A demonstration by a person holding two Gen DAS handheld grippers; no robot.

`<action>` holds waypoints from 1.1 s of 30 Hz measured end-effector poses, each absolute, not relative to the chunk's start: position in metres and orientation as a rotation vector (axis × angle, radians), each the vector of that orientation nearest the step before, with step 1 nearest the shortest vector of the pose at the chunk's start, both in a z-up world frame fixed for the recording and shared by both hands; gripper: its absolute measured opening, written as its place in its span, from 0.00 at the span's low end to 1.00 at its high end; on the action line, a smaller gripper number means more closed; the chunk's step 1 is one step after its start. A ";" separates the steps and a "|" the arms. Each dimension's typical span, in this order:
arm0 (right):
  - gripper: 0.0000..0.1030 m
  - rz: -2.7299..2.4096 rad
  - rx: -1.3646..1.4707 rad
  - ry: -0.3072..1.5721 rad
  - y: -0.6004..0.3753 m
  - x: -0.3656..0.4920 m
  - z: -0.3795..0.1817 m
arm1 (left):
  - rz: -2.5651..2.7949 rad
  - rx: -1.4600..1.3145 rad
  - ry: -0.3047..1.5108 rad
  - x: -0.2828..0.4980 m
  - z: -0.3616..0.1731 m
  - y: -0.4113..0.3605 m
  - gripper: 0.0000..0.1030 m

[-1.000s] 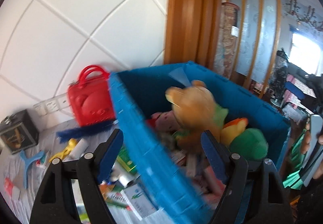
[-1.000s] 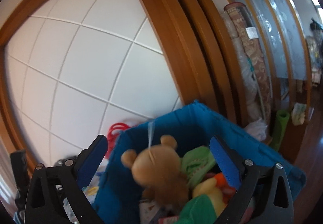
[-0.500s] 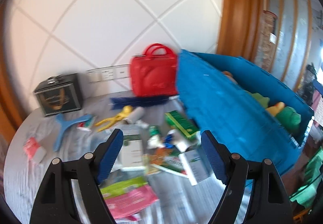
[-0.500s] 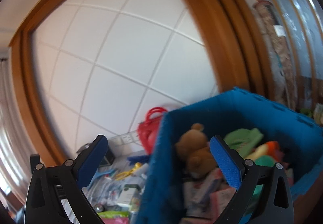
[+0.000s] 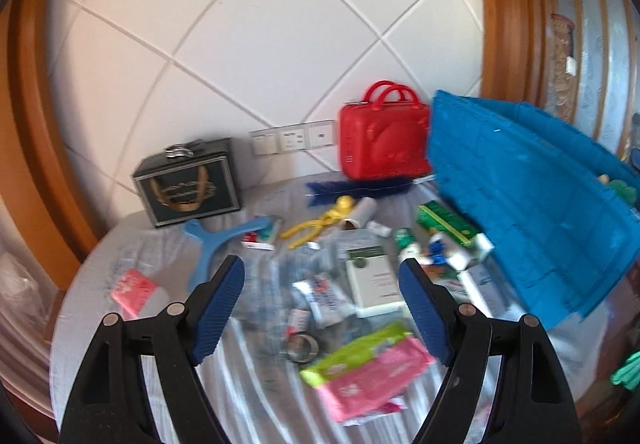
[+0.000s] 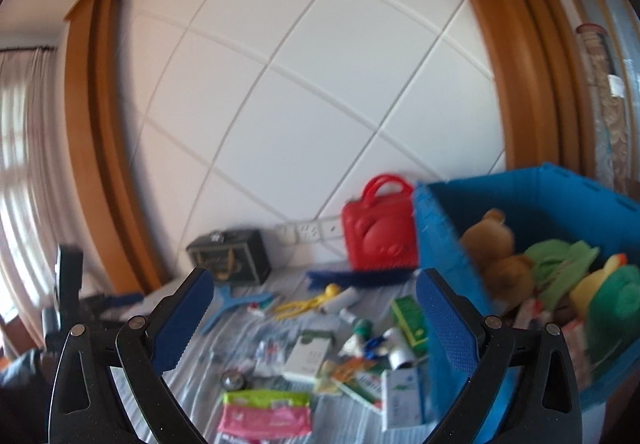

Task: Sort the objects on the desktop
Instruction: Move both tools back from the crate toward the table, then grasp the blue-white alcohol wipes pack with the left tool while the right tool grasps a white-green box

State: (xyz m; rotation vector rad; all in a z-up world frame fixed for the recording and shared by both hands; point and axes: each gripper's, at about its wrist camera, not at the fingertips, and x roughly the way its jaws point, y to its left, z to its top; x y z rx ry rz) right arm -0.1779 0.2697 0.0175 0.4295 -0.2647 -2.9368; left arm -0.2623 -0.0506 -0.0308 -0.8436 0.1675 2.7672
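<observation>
A round table with a grey striped cloth [image 5: 100, 280] is strewn with small items: a white box [image 5: 374, 278], a green box [image 5: 448, 224], yellow tongs [image 5: 320, 222], a blue slingshot-shaped tool [image 5: 218, 240], green and pink wipe packs [image 5: 368, 368], a tape roll [image 5: 302, 346]. A blue crate [image 5: 528, 212] stands at the right, holding a brown teddy bear [image 6: 500, 256] and green and yellow plush toys [image 6: 592, 284]. My left gripper [image 5: 322, 308] hangs open above the clutter, empty. My right gripper [image 6: 310, 324] is open and empty too, further back.
A red carry case [image 5: 384, 142] and a dark box with a metal handle [image 5: 186, 184] stand against the white tiled wall, near wall sockets [image 5: 292, 138]. A blue brush [image 5: 360, 188] lies before the case. Wooden frames flank the wall.
Both views have swung left from the blue crate to the table's clutter. The left gripper has dropped closer to the items. Both grippers stay open and empty.
</observation>
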 end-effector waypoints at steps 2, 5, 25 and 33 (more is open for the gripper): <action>1.00 -2.926 0.486 -0.233 0.257 -0.185 0.007 | 2.772 -0.851 0.186 -0.268 -0.038 -0.056 0.77; 1.00 -2.887 0.566 -0.222 0.246 -0.199 -0.010 | 2.776 -0.866 0.188 -0.278 -0.049 -0.059 0.77; 0.99 -2.617 1.106 -0.155 0.172 -0.414 -0.153 | 2.744 -1.119 0.184 -0.369 -0.143 -0.055 0.77; 0.97 -2.542 1.444 -0.099 0.151 -0.494 -0.240 | 2.758 -1.286 0.102 -0.396 -0.184 -0.078 0.77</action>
